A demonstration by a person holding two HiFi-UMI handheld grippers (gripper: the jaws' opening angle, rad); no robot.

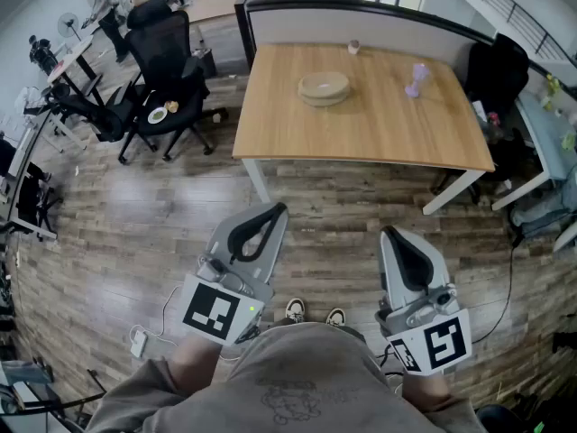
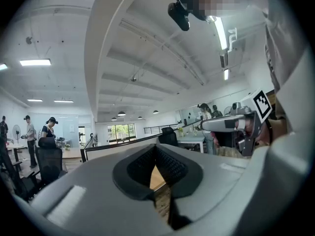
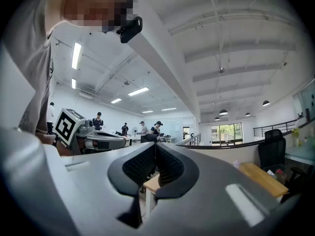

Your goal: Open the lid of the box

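A round, tan box with its lid on [image 1: 323, 88] sits on the wooden table [image 1: 361, 129], towards the table's far middle. Both grippers hang low over the floor, close to the person's body and well short of the table. My left gripper [image 1: 275, 210] is shut with nothing between its jaws; in the left gripper view its black pads [image 2: 170, 165] meet at the tips. My right gripper [image 1: 389, 234] is likewise shut and empty, its pads [image 3: 167, 167] closed together in the right gripper view. Both gripper views point up and outward, so the box does not show in them.
A small cup [image 1: 353, 47] and a purple object [image 1: 416, 79] also stand on the table. Black office chairs [image 1: 167, 70] are left of it, one carrying a plate [image 1: 158, 114]. A power strip [image 1: 138, 341] and cable lie on the wooden floor. People stand at the far left.
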